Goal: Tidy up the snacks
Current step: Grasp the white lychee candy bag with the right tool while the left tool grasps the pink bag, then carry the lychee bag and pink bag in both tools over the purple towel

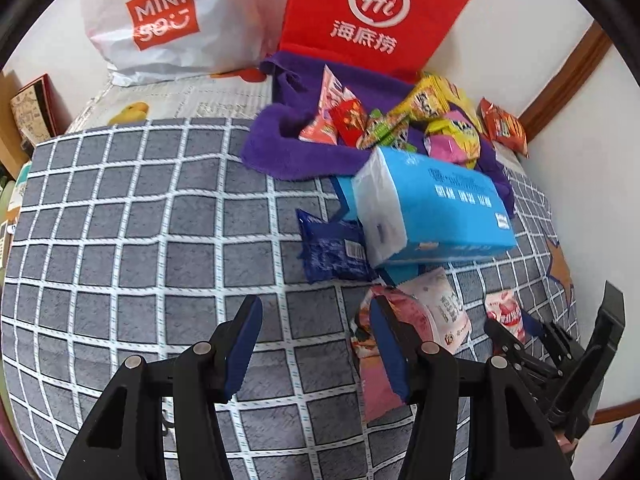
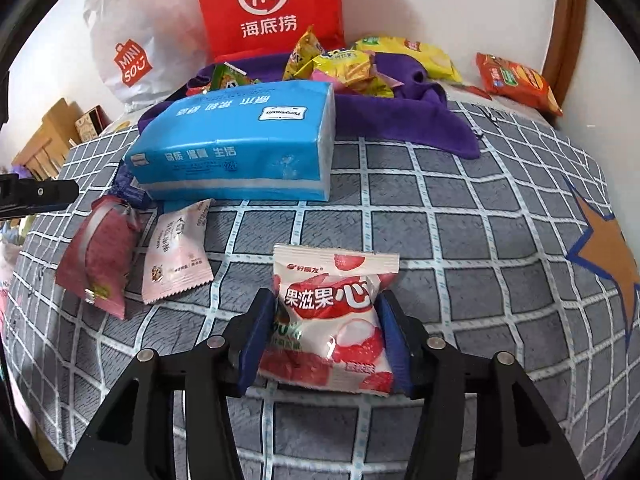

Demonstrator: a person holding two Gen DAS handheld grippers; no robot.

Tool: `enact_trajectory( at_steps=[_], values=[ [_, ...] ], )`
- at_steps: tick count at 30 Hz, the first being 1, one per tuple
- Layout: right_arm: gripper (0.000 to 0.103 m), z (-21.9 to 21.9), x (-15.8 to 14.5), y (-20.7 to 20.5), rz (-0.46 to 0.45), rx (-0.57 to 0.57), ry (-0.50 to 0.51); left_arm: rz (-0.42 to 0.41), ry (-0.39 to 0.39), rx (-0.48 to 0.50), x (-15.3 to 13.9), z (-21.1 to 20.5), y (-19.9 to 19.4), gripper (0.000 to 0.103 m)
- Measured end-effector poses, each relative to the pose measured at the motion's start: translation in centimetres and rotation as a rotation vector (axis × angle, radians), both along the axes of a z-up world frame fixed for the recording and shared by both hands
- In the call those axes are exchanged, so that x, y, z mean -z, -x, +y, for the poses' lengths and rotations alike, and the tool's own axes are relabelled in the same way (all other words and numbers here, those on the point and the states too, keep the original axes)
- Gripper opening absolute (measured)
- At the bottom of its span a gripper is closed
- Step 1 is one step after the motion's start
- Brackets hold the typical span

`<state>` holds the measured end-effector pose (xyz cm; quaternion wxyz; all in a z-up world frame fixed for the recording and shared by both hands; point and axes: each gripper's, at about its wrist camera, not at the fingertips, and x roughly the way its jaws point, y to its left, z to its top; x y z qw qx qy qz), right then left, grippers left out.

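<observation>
In the left wrist view, a bed (image 1: 140,220) under a grey checked cover is filling the frame, white walls and brown wooden trim meeting behind it. Two shopping bags, one white (image 1: 160,24) and one red (image 1: 376,16), are leaning on the wall. One purple towel (image 1: 280,148) is carrying a heap of snacks (image 1: 420,120); one blue tissue pack (image 1: 432,204) is lying nearby. The left gripper (image 1: 316,348) is hovering, jaws partly open and empty.

In the right wrist view, the right gripper (image 2: 326,340) is sitting with its jaws against both sides of one strawberry snack packet (image 2: 332,320) on the cover. Two pink packets (image 2: 176,252) are lying left of it.
</observation>
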<state>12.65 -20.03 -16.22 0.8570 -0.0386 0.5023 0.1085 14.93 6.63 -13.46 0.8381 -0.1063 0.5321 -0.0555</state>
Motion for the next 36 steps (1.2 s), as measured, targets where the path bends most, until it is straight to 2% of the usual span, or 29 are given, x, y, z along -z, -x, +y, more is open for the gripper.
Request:
enact_trajectory(
  at_steps=[3,5,7,13,20,26,30,33,34,36],
  values=[
    [0.055,0.6,0.4,-0.1,-0.053,-0.019,0.045,0.005,0.030,0.028,0.3,-1.0,0.2,0.053],
    [0.056,0.4,0.5,-0.2,-0.064,-0.010,0.029,0.006,0.042,0.047,0.3,-1.9,0.3,0.053],
    [0.056,0.1,0.6,-0.2,-0.073,0.000,0.016,0.007,0.037,0.069,0.4,-2.9,0.3,0.058],
    [0.056,-0.3,0.6,-0.4,-0.071,0.012,-0.005,0.016,0.006,0.099,1.6,-5.2,-0.1,0.060],
    [0.058,-0.3,0.6,-0.4,-0.071,0.008,-0.004,0.008,0.079,0.098,0.9,-4.9,0.2,0.061],
    [0.059,-0.2,0.7,-0.3,-0.070,0.003,-0.003,0.034,0.052,0.140,1.4,-6.5,0.3,0.061],
    [0.059,-0.1,0.7,-0.3,-0.070,0.003,-0.003,0.066,-0.005,0.121,2.8,-7.0,0.1,0.061],
    [0.059,0.0,0.7,-0.3,-0.071,0.002,0.004,0.083,-0.003,0.115,3.6,-6.8,0.2,0.057],
    [0.059,0.0,0.7,-0.3,-0.072,0.002,0.006,0.080,-0.005,0.113,3.7,-6.7,0.3,0.051],
    [0.059,0.0,0.7,-0.3,-0.072,-0.001,0.007,0.054,-0.017,0.124,3.5,-6.7,0.7,0.049]
  ],
)
